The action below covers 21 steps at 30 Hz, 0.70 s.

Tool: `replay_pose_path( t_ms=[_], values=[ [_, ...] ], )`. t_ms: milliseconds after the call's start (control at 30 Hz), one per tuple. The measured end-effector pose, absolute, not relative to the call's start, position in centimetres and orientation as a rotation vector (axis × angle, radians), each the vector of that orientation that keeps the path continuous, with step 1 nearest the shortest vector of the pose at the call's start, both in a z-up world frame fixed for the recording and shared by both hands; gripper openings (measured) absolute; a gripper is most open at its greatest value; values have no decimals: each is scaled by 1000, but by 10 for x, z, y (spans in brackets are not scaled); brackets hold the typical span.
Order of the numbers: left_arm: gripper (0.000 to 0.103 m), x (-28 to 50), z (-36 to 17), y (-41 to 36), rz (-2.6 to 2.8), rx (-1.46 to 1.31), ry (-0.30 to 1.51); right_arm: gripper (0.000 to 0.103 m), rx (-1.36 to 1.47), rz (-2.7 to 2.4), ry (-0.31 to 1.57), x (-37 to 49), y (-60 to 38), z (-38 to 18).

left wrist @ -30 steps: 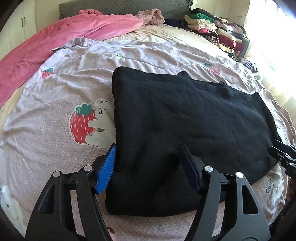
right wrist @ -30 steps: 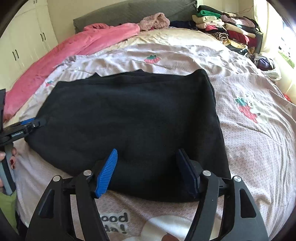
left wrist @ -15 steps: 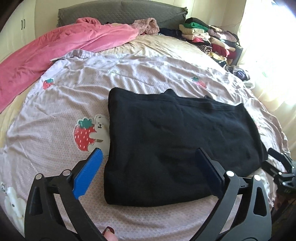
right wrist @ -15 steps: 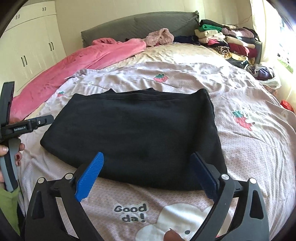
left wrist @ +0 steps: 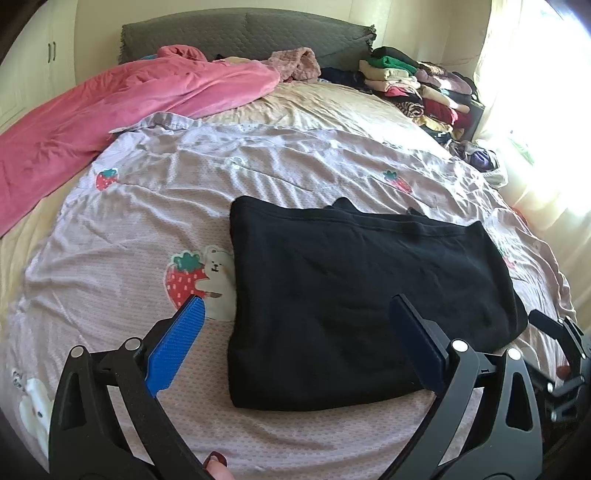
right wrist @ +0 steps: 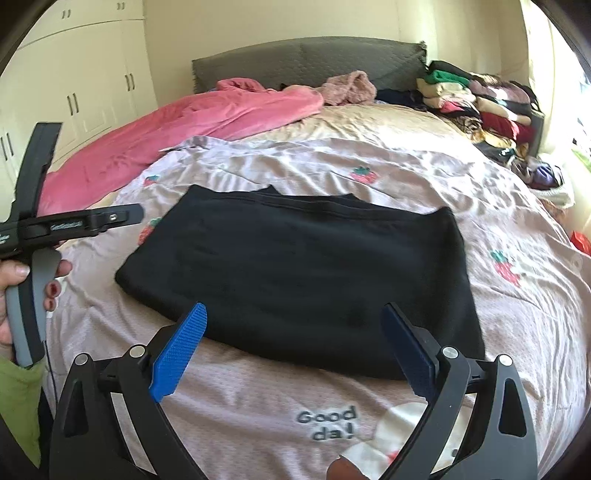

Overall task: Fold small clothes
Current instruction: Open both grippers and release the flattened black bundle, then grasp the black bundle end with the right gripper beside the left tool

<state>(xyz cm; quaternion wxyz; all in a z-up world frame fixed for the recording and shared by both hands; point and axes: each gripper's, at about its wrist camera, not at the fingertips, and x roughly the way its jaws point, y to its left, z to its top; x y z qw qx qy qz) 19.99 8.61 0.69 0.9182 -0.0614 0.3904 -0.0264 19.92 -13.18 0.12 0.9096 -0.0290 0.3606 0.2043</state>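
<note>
A black garment lies folded flat as a rectangle on the lilac strawberry-print sheet; it also shows in the right wrist view. My left gripper is open and empty, held above the garment's near left corner. My right gripper is open and empty, above the garment's near edge. The left gripper also appears at the left of the right wrist view, held by a hand.
A pink blanket lies at the back left of the bed. A stack of folded clothes sits at the back right by the grey headboard. White wardrobes stand at the left.
Both grippers have opened wide and pulled back and up from the black garment. The garment stays folded flat on the sheet.
</note>
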Motion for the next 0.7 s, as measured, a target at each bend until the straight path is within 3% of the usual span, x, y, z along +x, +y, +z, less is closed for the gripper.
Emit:
replay_pose_path(
  t_ms=[700],
  values=[
    [93, 221, -14, 147, 78, -217, 840, 95, -313, 609, 750, 205, -5, -25]
  ],
)
